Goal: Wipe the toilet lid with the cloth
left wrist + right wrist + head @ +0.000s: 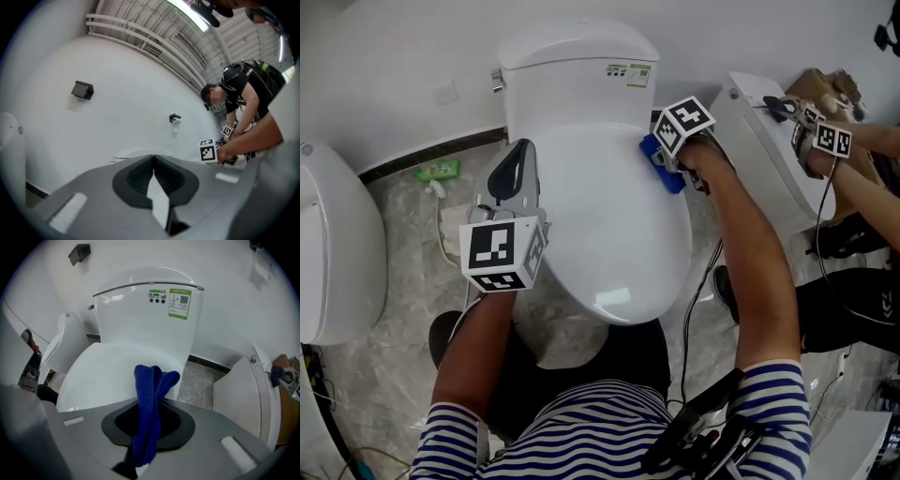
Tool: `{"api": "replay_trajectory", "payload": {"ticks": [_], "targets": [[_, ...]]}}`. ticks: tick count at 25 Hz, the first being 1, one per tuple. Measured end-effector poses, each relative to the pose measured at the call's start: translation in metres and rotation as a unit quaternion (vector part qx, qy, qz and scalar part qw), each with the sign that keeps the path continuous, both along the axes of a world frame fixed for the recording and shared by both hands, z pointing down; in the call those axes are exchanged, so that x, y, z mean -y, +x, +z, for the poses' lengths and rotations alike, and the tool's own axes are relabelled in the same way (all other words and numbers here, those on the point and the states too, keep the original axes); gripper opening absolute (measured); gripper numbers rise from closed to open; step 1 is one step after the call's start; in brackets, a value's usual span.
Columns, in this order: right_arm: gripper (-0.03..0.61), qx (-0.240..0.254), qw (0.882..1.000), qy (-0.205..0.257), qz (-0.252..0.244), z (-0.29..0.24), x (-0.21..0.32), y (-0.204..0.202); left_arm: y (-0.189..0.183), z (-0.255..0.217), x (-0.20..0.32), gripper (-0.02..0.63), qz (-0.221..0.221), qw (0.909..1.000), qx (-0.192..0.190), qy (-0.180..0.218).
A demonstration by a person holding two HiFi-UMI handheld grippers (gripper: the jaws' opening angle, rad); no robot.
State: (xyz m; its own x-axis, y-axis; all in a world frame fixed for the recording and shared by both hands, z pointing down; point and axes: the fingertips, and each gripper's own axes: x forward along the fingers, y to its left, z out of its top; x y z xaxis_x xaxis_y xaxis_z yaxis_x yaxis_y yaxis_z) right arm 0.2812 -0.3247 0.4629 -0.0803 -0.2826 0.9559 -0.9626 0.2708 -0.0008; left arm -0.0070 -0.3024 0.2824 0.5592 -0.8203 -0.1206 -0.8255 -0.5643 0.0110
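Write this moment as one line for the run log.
left gripper: shut, empty, by toilet lid left edge | right gripper: shut on cloth | cloth: blue, at lid right rear edge

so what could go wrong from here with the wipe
1. The cloth is bunched narrow in the right claw, so it may wipe only a thin strip or let hard claw tips scrape the toilet lid.
2. The claw sits at the lid's right rear edge; a stroke could slip off.
3. Another person's arm works close on the right; elbows may bump.
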Motion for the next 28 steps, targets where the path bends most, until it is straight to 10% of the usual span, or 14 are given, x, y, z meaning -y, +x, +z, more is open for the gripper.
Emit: {"api": "replay_trajectory", "payload": {"ticks": [28], "targets": [[0.060, 0.073, 0.982, -0.003, -0.177, -0.007, 0.001, -0.250, -0.068, -0.022, -0.017, 0.005, -0.032, 0.9990, -0.015, 0.026]]}}
